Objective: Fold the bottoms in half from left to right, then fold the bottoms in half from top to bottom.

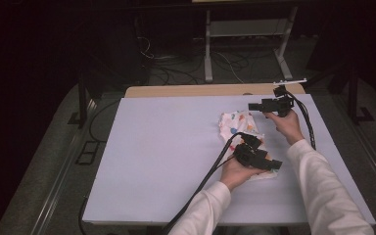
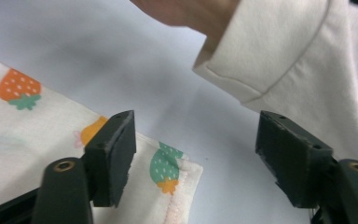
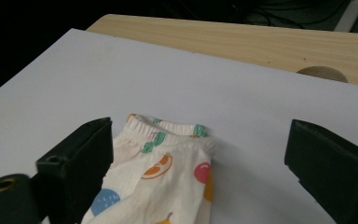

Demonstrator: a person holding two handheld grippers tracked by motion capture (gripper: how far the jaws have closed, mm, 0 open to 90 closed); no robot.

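A small white garment printed with fruit lies folded on the pale worktop, right of centre in the high view, its long axis running from upper left to lower right. The left hand-held gripper sits low over the garment's lower-right end, jaws spread wide, with a stitched corner between them in the left gripper view. The right hand-held gripper hovers at the upper end, jaws also wide, the elastic waistband just ahead. The left one looks nearer to the cloth.
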